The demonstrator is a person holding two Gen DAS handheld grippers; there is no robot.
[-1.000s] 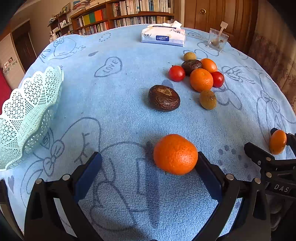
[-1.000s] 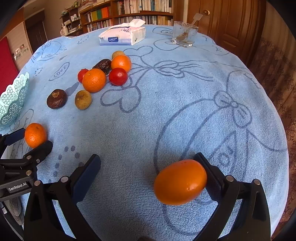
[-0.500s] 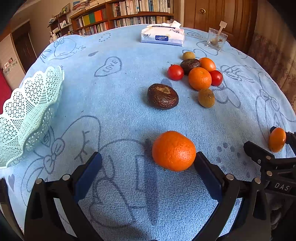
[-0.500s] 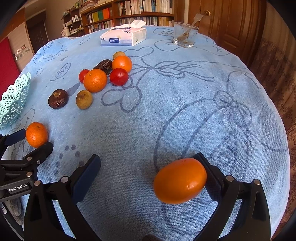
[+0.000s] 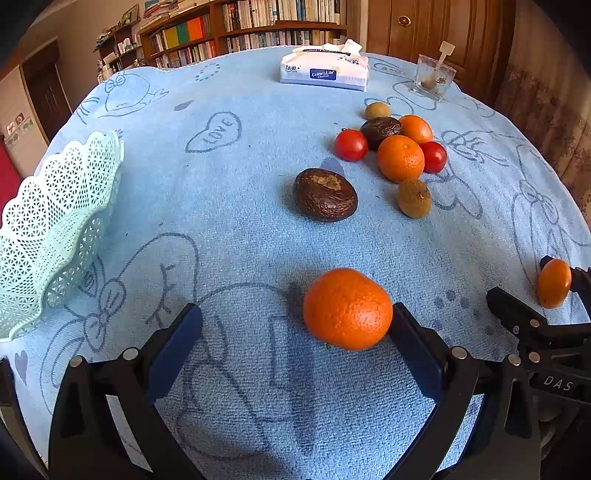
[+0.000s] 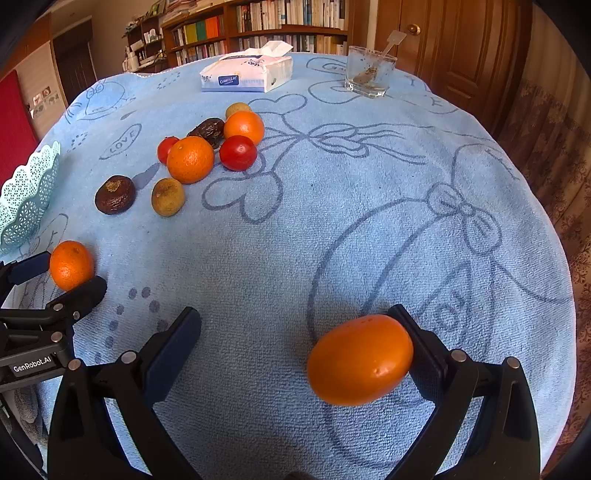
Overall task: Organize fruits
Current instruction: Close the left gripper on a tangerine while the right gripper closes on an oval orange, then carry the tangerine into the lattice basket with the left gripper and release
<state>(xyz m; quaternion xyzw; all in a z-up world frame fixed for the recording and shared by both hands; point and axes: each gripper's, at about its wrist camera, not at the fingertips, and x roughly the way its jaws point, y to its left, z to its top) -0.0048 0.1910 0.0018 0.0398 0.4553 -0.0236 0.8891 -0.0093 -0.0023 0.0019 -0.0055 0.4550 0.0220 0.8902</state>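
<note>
Fruit (image 5: 400, 158) sits clustered on the blue cloth (image 5: 240, 229) before bookshelves (image 5: 240, 26), basket (image 5: 51, 229) left, and I see both grippers spread wide, left (image 5: 295, 332) touching a mandarin (image 5: 347, 309), right (image 6: 301, 338) touching an orange (image 6: 360, 360).

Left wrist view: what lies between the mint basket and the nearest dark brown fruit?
Only bare blue cloth lies between the basket and the dark brown fruit, as the left wrist view shows.

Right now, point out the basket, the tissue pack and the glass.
basket (image 5: 55, 236): left wrist view, lattice wall.
tissue pack (image 5: 324, 73): left wrist view, front face.
glass (image 6: 369, 72): right wrist view, side wall.
</note>
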